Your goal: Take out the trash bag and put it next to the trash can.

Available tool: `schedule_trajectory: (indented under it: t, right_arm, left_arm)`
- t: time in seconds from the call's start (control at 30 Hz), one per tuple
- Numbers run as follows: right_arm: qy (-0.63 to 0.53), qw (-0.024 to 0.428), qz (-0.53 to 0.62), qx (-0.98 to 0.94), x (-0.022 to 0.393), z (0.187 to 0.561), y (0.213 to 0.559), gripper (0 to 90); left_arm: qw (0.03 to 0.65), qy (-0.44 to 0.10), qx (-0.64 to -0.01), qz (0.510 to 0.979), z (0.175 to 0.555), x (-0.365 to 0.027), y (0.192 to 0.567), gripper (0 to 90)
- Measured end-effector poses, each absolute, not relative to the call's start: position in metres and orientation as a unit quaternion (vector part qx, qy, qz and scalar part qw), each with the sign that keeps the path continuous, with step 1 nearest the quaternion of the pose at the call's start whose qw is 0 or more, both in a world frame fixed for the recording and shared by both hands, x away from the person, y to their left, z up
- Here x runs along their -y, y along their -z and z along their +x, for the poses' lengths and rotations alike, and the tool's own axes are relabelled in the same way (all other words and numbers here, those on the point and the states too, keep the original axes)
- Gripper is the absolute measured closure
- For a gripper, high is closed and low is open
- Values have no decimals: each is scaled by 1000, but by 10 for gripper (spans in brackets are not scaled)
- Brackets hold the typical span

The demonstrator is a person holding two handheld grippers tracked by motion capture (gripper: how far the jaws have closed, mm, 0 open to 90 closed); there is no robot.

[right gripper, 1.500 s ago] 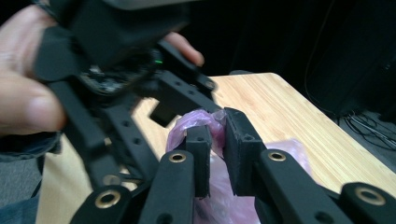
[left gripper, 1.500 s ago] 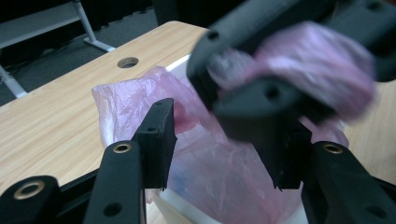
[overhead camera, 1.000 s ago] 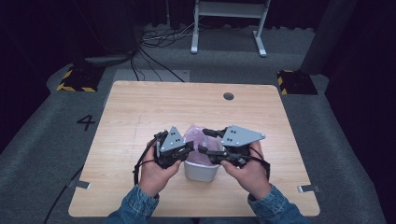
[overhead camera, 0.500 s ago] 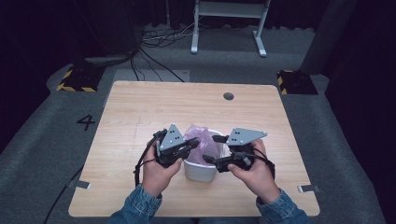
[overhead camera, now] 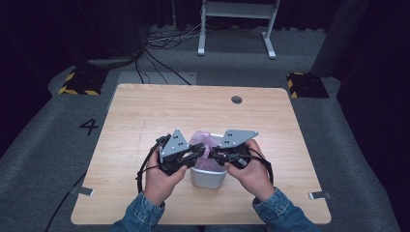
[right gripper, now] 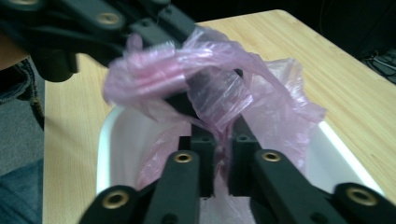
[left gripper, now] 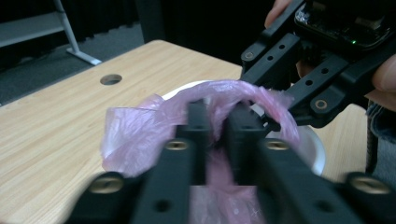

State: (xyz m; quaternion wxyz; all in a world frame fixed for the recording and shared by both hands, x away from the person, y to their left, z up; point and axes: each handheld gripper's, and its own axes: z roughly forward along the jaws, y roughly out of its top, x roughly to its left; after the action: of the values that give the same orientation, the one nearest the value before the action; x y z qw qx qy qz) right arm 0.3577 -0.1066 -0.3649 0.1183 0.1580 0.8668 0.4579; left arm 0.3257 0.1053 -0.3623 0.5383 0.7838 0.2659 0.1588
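Our left hand-held gripper (overhead camera: pixel 193 155) loosening on the pink bag (overhead camera: pixel 205 141), our right hand-held gripper (overhead camera: pixel 213 154) clamping it, above white tub (overhead camera: pixel 208 177), near tabletop (overhead camera: pixel 145 116) edge.

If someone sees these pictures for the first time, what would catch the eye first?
First, the crumpled pink plastic bag, bunched over a white tub near the table's front edge. Next, the left gripper and the right gripper meet above the tub, each pinching the pink film. The right one's jaws have just been closing on it.
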Motion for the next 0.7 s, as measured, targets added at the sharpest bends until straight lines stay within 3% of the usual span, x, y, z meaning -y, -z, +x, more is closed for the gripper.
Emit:
schedule_trajectory:
  t: [0.1,0.23,0.7]
  right_arm:
    - [-467,123,166,-860,110,358,364,875]
    - [-476,127,169,-853,113,357,363,879]
    - [-520,151,180,-821,127,354,346,877]
  left_arm:
    - [535,-185,-270,779,324,-110,361,560]
    - [536,-198,-282,770,320,-120,361,397]
    - [521,-228,-291,769,300,-151,373,326]
